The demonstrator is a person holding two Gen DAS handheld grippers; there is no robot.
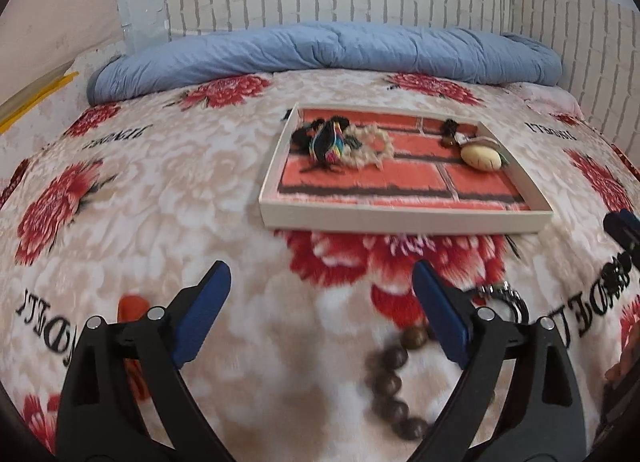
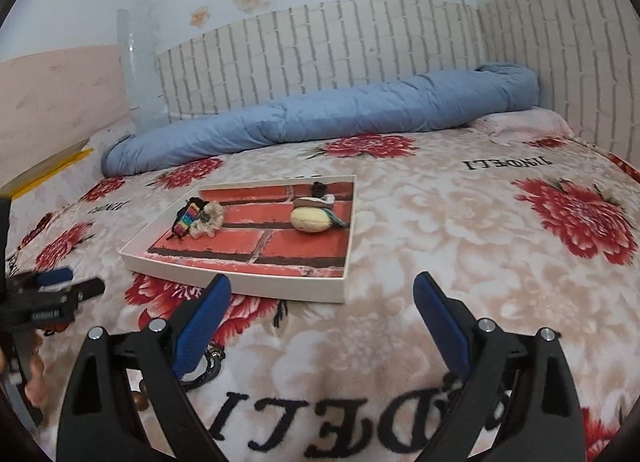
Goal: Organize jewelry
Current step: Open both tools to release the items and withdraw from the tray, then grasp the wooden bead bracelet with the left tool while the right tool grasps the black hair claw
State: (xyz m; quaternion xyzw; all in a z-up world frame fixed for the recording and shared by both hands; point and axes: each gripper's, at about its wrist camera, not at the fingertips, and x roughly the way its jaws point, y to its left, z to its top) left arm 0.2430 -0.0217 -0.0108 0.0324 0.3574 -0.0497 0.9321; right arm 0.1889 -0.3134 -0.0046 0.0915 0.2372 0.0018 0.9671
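Observation:
A shallow white tray (image 1: 400, 219) lined with red brick print lies on the bed. In it are a black and rainbow braided bracelet (image 1: 326, 140), a pale shell bracelet (image 1: 374, 146), a cream oval charm (image 1: 480, 158) and a small dark piece (image 1: 452, 131). My left gripper (image 1: 320, 278) is open over the blanket in front of the tray, nothing between its fingers. A brown bead bracelet (image 1: 390, 380) and a metal ring piece (image 1: 508, 298) lie by its right finger. My right gripper (image 2: 322, 290) is open and empty, near the tray (image 2: 240, 283).
A floral blanket (image 2: 460, 246) covers the bed. A rolled blue quilt (image 1: 320, 50) lies along the far side below a brick-pattern wall. An orange-red object (image 1: 132, 306) shows behind the left finger. The left gripper (image 2: 76, 282) and a hand (image 2: 36, 382) sit at the right view's left edge.

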